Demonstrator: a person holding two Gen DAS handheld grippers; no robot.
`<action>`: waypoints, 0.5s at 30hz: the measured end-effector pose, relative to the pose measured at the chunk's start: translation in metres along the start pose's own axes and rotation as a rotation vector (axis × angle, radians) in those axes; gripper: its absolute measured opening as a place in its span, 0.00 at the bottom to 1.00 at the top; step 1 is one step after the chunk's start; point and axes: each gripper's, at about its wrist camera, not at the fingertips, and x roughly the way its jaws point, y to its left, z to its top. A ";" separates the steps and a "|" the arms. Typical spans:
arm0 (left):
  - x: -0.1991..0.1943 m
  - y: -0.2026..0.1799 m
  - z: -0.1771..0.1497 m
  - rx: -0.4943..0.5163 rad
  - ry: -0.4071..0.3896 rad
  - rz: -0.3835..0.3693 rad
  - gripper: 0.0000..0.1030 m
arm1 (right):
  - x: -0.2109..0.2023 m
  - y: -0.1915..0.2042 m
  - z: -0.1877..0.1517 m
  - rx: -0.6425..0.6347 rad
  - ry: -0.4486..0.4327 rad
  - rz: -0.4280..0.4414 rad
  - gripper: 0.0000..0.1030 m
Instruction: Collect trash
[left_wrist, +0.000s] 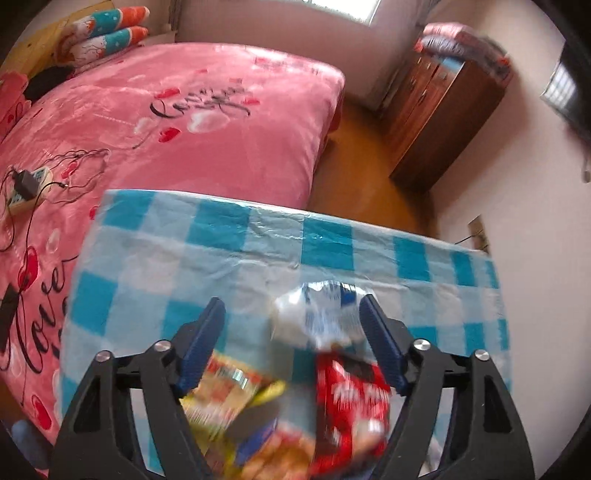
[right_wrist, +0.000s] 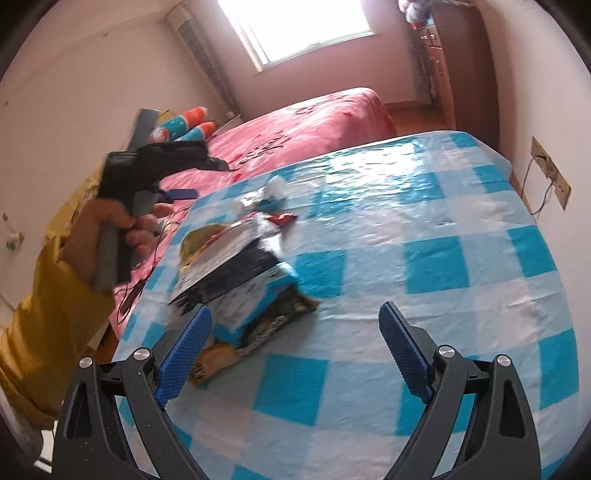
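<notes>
A heap of trash lies on the table with the blue-and-white checked cloth (left_wrist: 332, 236). In the left wrist view I see a crumpled white-and-blue wrapper (left_wrist: 317, 317), a red wrapper (left_wrist: 351, 406) and a yellow-orange packet (left_wrist: 221, 391), all blurred. My left gripper (left_wrist: 291, 306) hovers over them with its jaws wide; the white wrapper sits near the right pad, not pinched. My right gripper (right_wrist: 295, 310) is open above the cloth (right_wrist: 424, 258), with the heap (right_wrist: 236, 273) just beyond its left finger. The white wrapper (right_wrist: 275, 186) lies at the heap's far end.
A pink bed (left_wrist: 184, 129) runs along the table's far side, with a power strip and cables (left_wrist: 29, 188) on it. A wooden cabinet (left_wrist: 436, 110) stands by the wall. A hand in a yellow sleeve (right_wrist: 110, 229) holds the other gripper. A wall socket (right_wrist: 550, 173) is at the right.
</notes>
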 end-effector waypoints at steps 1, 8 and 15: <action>0.011 -0.003 0.006 -0.003 0.022 0.015 0.67 | 0.000 -0.004 0.001 0.007 -0.002 -0.002 0.88; 0.061 -0.011 0.023 0.003 0.132 0.082 0.56 | 0.007 -0.035 0.001 0.053 0.011 -0.021 0.88; 0.067 -0.018 0.011 0.042 0.167 0.063 0.48 | 0.008 -0.038 0.000 0.059 0.007 -0.029 0.88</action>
